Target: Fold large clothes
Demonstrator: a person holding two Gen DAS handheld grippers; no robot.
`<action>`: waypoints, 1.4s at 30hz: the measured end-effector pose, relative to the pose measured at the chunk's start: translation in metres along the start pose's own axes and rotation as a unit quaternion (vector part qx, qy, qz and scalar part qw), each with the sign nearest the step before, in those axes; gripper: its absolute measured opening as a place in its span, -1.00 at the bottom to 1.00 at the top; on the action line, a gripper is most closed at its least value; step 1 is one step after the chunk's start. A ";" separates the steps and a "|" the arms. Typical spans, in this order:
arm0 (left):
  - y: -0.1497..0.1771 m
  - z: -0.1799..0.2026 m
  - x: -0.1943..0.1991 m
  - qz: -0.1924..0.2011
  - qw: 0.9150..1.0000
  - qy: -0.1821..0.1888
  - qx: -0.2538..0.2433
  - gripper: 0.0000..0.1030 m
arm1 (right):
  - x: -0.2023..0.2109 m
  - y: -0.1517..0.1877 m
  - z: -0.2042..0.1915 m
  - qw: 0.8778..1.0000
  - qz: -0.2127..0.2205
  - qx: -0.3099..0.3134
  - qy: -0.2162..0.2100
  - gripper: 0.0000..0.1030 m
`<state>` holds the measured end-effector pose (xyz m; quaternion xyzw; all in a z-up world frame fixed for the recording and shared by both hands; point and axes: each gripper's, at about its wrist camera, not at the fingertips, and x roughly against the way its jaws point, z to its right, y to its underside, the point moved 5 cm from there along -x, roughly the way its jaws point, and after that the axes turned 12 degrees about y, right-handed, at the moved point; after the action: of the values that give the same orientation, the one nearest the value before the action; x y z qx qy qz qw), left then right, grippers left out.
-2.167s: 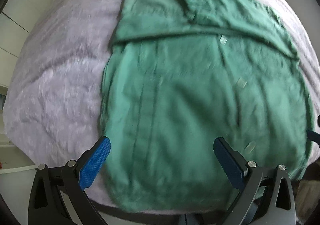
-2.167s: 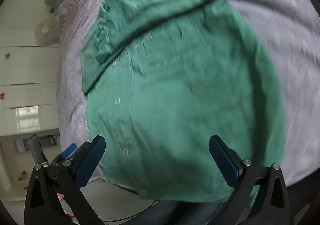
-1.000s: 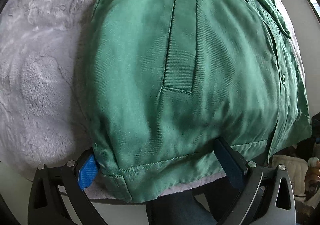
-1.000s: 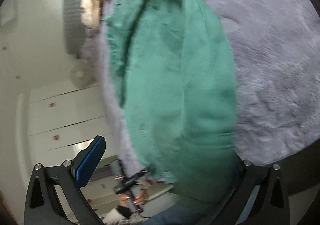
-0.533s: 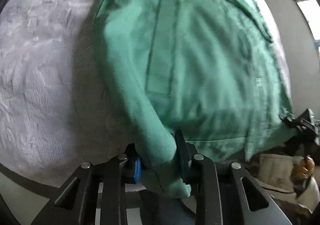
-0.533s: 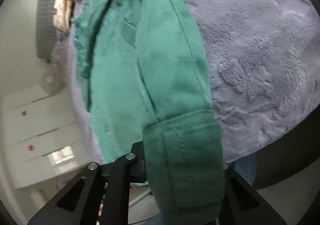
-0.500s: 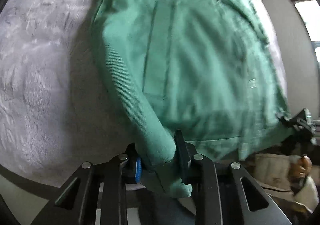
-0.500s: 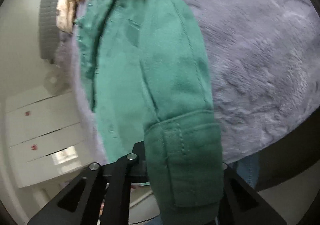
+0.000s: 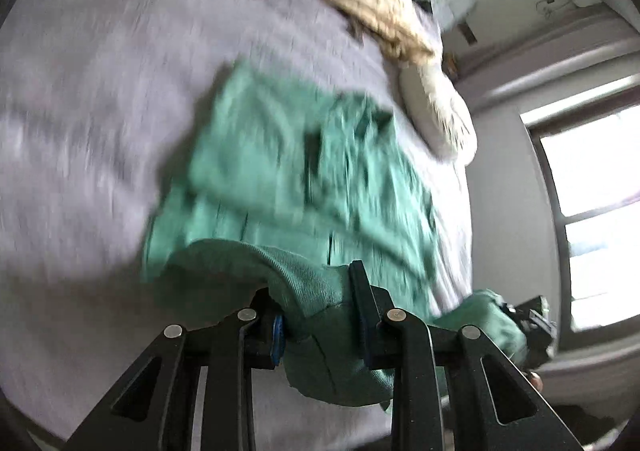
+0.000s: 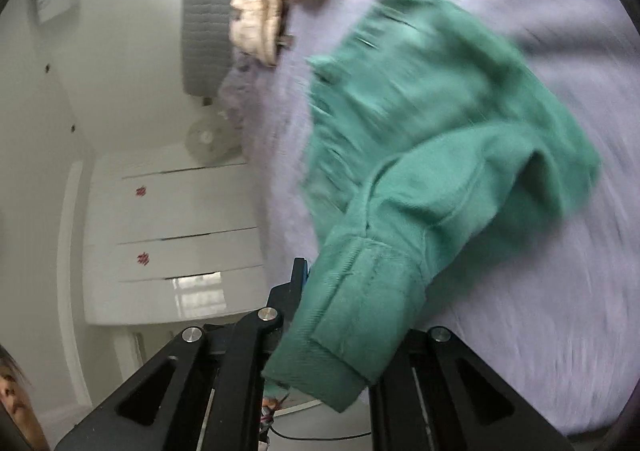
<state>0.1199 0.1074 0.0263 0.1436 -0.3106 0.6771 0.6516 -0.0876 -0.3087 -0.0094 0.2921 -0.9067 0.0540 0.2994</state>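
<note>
Fabric: my green twill cotton shirt (image 9: 304,171) looks soft, limp and light, thick at the hem; I judge hem corners the best hold.
Left gripper (image 9: 316,315): clamped on a bunched hem corner.
Right gripper (image 10: 344,315): pinching the other hem corner.
Shirt: lower edge lifted at my jaws, the rest trailing ahead on the lilac plush bed cover (image 9: 100,111).

A green shirt (image 9: 304,171) of woven cloth is spread on the lilac bedspread (image 9: 100,91), its collar end laid toward the pillows. A sleeve is folded across its upper part. The hem end is raised off the bedspread at both lower corners and curled up over the body. One raised corner shows a stitched double hem band (image 10: 352,315).
</note>
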 end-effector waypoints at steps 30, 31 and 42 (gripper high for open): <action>-0.148 -0.045 -0.128 -0.014 0.980 -0.176 -0.091 0.68 | -0.111 -0.209 -0.015 0.975 0.068 0.047 0.207 0.54; -0.152 -0.046 -0.126 -0.011 0.979 -0.181 -0.089 0.68 | -0.106 -0.211 -0.017 0.969 0.074 0.061 0.226 0.54; -0.143 -0.100 -0.186 -0.041 0.956 -0.283 -0.068 0.68 | -0.137 -0.224 0.017 0.897 0.048 0.150 0.413 -0.04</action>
<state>0.3006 0.0149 -0.1278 0.2971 -0.5212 0.5587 0.5727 0.1184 -0.4299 -0.1189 0.2413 -0.6959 0.3191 0.5964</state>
